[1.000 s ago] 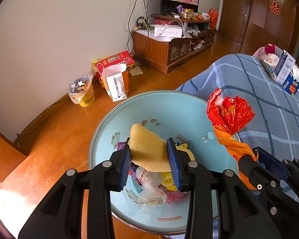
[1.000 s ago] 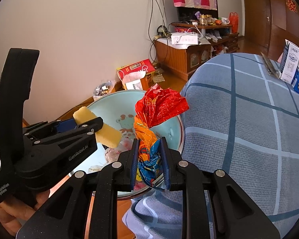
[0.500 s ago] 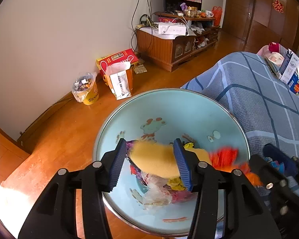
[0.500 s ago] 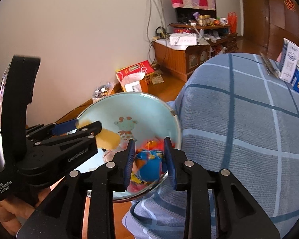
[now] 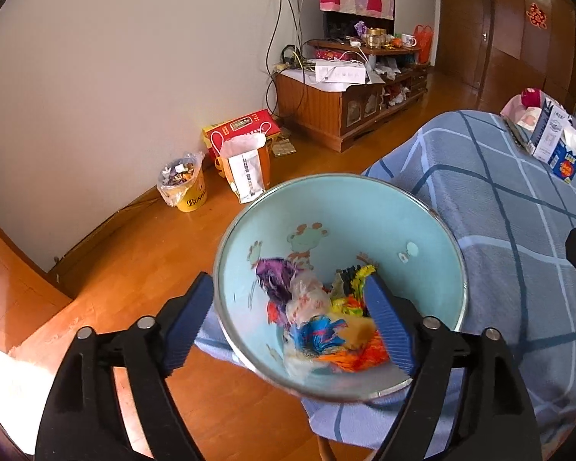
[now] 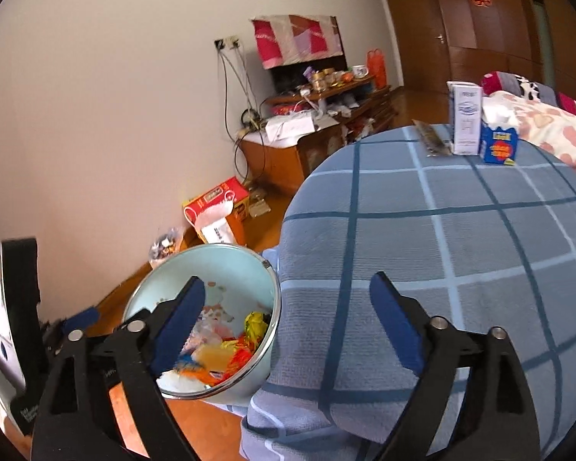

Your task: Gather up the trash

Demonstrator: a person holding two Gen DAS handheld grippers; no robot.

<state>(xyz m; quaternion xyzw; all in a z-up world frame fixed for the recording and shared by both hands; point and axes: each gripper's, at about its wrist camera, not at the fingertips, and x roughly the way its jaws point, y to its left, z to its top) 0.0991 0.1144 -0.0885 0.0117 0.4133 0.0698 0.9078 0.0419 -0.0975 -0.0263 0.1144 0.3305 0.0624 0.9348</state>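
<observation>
My left gripper (image 5: 288,315) is spread wide with nothing in it, hanging over the pale blue bin (image 5: 364,207), whose bottom holds the trash (image 5: 318,319): crumpled wrappers, clear plastic and a yellow sponge (image 5: 359,332). My right gripper (image 6: 288,315) is also wide and holds nothing, with the left finger (image 6: 180,315) over the bin (image 6: 196,265) and the right one over the checked blue cloth (image 6: 460,238). The bin sits just beside the cloth's edge, above the wooden floor (image 5: 134,253).
</observation>
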